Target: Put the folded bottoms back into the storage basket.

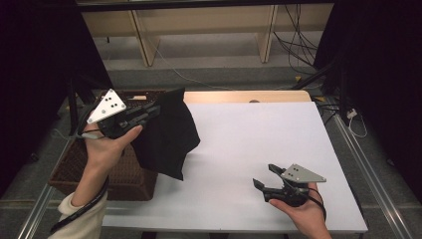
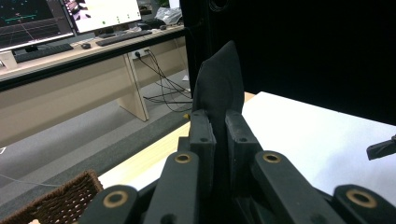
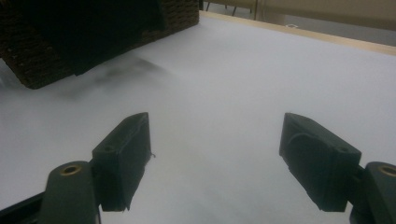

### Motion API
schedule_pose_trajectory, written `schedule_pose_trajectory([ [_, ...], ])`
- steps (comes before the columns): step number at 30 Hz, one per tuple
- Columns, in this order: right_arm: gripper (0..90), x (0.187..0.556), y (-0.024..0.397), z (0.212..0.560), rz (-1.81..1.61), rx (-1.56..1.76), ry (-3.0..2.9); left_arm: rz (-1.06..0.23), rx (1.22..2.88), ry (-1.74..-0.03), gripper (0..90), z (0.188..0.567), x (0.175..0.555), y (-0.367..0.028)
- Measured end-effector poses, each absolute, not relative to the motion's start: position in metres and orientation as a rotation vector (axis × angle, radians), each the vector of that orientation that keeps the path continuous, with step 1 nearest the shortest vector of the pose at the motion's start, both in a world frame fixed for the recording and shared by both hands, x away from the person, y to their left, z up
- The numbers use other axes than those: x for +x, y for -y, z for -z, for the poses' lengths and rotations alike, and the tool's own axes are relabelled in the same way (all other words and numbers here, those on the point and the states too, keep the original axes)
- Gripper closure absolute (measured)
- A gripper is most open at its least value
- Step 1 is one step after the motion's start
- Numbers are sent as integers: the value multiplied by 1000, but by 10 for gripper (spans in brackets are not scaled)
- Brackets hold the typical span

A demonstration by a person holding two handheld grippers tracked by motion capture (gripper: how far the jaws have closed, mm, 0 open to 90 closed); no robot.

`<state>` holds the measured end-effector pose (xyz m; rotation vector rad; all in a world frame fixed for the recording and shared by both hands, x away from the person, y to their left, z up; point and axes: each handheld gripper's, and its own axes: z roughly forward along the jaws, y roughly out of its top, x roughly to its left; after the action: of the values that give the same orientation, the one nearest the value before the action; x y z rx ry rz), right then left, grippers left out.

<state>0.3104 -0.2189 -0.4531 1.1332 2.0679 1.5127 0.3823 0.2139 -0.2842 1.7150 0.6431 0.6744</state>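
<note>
1. Left claw (image 1: 155,110): clamped together on a pinched fold of black cloth (image 1: 166,134), held up above the table's (image 1: 259,144) left edge. In the left gripper view, pads (image 2: 201,135) pressing a thin ridge of cloth (image 2: 219,81) that stands up past the tips.
2. Right claw (image 1: 263,178): spread wide apart, empty, hovering low near the table's near edge toward its right corner. In the right gripper view, both fingers (image 3: 122,156) over bare white tabletop (image 3: 224,84), nothing between them.
3. Cloth relative to the left claw: caught at its upper corner only, the rest hanging down and to the right of the tips, draped over the right rim of the wicker basket (image 1: 119,174) at the table's left edge, lower point dangling over the white surface.
4. Cloth relative to the right claw: well apart, across the table toward its left edge; seen in the right gripper view as a dark mass beside the basket (image 3: 32,70).
5. Likely risks, as judgement:
   - Slipping out: grip on a narrow fold near one corner, most of the weight hanging below; a quick swing probably enough to pull it free.
   - Snagging: hanging fabric close to the rough wicker rim; dragging sideways could catch it and tip or shift the basket.
   - Bunching: laid down from one corner, likely to land crumpled, not flat.
   - Missed second hold: free corner dangling and dark on dark, hard to pick out for the empty right claw.
</note>
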Motion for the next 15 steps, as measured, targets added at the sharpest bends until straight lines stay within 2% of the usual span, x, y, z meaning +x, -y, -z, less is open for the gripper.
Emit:
schedule_pose_trajectory([
  [15,258,311,219,454,-1514,1127,-2064,-684,1698,-662,829,281,382,-222],
])
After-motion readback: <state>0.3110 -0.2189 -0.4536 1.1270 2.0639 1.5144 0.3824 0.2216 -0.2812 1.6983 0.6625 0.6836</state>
